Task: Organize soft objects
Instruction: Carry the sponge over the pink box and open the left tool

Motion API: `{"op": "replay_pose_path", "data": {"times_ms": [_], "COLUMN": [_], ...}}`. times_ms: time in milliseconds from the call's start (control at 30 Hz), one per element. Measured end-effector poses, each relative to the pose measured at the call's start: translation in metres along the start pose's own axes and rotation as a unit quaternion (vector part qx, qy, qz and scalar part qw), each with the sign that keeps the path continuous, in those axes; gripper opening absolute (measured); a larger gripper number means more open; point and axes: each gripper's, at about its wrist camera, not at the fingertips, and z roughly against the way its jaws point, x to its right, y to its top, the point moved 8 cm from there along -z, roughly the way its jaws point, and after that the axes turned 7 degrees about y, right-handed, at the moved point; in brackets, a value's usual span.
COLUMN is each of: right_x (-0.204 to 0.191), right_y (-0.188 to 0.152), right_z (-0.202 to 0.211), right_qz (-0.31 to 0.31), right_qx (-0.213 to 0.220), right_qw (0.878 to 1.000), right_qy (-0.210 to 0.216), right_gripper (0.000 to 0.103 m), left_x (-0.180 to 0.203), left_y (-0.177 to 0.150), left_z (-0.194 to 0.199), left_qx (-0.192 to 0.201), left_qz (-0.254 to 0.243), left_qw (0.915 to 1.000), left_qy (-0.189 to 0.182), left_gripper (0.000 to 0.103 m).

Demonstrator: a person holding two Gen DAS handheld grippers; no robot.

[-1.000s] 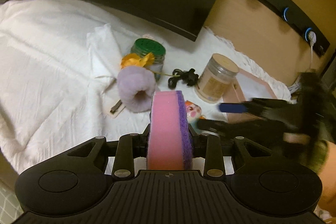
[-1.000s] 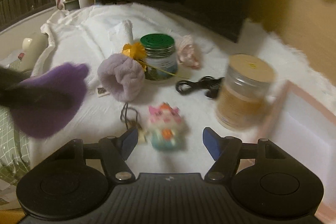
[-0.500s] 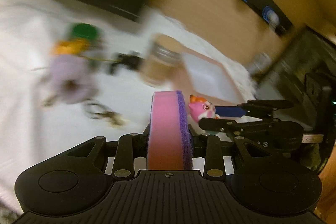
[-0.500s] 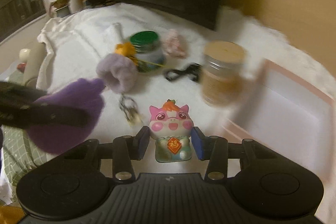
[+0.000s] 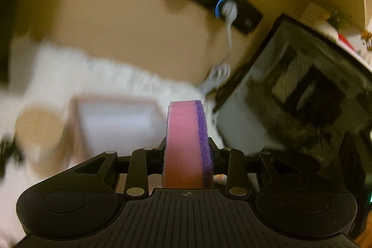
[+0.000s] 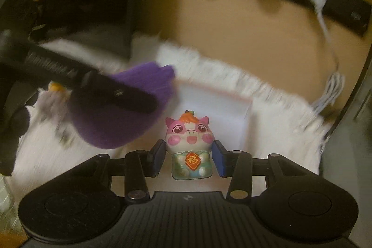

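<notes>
L gripper (image 5: pixel 188 150) clamps the pink sponge (image 5: pixel 187 143) and R gripper (image 6: pixel 188 158) pinches the pig toy (image 6: pixel 188 145) above the white tray (image 6: pixel 216 106) (blurry), so either squashy item could slip w/ loose grip.

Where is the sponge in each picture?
Left wrist: sponge stands bottom middle, pinched in the left gripper.
Right wrist: sponge is the purple blur at middle left, above the pig toy.
Shared landmark: the pink-edged tray on the white cloth.
</notes>
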Motion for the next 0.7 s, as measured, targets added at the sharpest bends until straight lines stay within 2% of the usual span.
{"op": "replay_pose_path", "data": {"times_ms": [100,167,233,267,300,333,367,400,433,467,533,600,700], "right_x": [0.007,0.01,0.015,0.017,0.017,0.017,0.018,0.019,0.019,0.02,0.022,0.024,0.025], "right_y": [0.019,0.021,0.012,0.006,-0.003,-0.014,-0.024,-0.035,-0.045,-0.052,-0.064,-0.071,-0.076], "right_z": [-0.019,-0.033,-0.043,-0.043,-0.043,-0.042,-0.041,-0.04,-0.039,-0.038,-0.037,-0.034,-0.03], "right_qz": [0.015,0.01,-0.013,-0.025,-0.036,-0.043,-0.045,-0.046,-0.046,-0.048,-0.054,-0.059,-0.063], "right_qx": [0.019,0.011,-0.007,-0.011,-0.014,-0.021,-0.029,-0.037,-0.045,-0.051,-0.06,-0.063,-0.059], "right_qw": [0.999,1.0,1.0,0.999,0.999,0.999,0.998,0.998,0.997,0.997,0.996,0.995,0.995], "right_qy": [-0.022,-0.022,-0.025,-0.023,-0.018,-0.016,-0.019,-0.025,-0.031,-0.035,-0.043,-0.05,-0.055], "right_gripper": [0.044,0.047,0.062,0.063,0.065,0.067,0.067,0.067,0.067,0.067,0.067,0.067,0.069], "left_x": [0.005,0.002,-0.007,-0.013,-0.02,-0.029,-0.036,-0.038,-0.038,-0.036,-0.033,-0.033,-0.036], "left_y": [0.043,0.059,0.062,0.055,0.042,0.025,0.01,-0.005,-0.017,-0.025,-0.025,-0.012,0.01], "left_z": [-0.018,-0.033,-0.058,-0.075,-0.095,-0.112,-0.127,-0.138,-0.144,-0.148,-0.145,-0.131,-0.1], "left_qx": [0.022,0.02,0.003,-0.02,-0.05,-0.08,-0.103,-0.112,-0.113,-0.11,-0.083,-0.043,0.018], "left_qz": [-0.006,0.005,0.032,0.041,0.038,0.016,-0.024,-0.073,-0.112,-0.138,-0.141,-0.119,-0.066], "left_qw": [0.9997,0.9997,0.999,0.9981,0.9977,0.9964,0.9915,0.9847,0.9791,0.9752,0.9764,0.9822,0.9906], "left_qy": [-0.006,-0.013,-0.03,-0.04,-0.025,0.021,0.075,0.112,0.126,0.133,0.141,0.139,0.118], "left_gripper": [0.035,0.035,0.035,0.036,0.039,0.038,0.038,0.048,0.052,0.054,0.05,0.048,0.048]}}
